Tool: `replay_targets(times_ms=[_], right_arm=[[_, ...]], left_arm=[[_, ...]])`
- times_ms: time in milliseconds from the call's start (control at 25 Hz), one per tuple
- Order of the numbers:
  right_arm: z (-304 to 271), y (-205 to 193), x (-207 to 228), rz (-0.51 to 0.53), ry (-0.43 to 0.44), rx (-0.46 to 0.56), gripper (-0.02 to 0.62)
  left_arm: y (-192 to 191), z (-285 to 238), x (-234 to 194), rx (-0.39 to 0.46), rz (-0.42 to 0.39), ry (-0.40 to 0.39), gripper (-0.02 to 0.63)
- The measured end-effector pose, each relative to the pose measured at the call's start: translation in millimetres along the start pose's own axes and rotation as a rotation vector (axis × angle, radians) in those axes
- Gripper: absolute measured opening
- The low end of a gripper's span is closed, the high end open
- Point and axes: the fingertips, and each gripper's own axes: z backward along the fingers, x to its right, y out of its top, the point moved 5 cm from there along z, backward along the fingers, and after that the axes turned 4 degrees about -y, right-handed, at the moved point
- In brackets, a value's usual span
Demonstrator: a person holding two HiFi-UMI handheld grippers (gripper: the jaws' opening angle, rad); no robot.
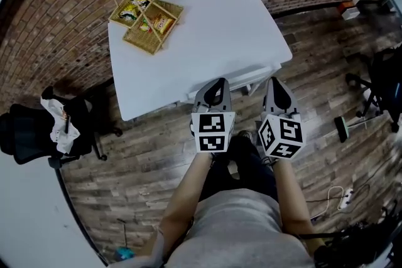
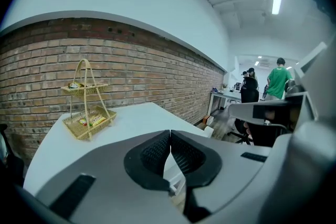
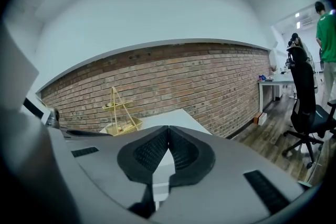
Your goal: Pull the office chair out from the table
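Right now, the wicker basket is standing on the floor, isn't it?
Not on the floor. The wicker basket is standing on the white table, near the corner closest to the brick wall. The head view shows it plainly.

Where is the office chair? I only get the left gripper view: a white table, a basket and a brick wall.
Observer: The head view shows a black office chair on the floor to the left of the table, not tucked under it.
Operator: Is anything on it?
Observer: A white cloth is draped over it.
Operator: What is the other gripper doing?
Observer: In the right gripper view the right gripper is shut with nothing between its jaws.
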Motion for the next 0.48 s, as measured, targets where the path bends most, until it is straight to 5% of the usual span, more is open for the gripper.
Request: replay_targets(times_ms=[280,480], right_arm=[[-17,0,27,0.007,0.04,-0.027,0.015],[-27,-5,31,0.013,0.059,-0.049,0.015]], left_arm=[[5,-24,16,-0.041,-0.023,0.0,0.012],[7,-34,21,-0.08,-0.116,-0.008,0.014]])
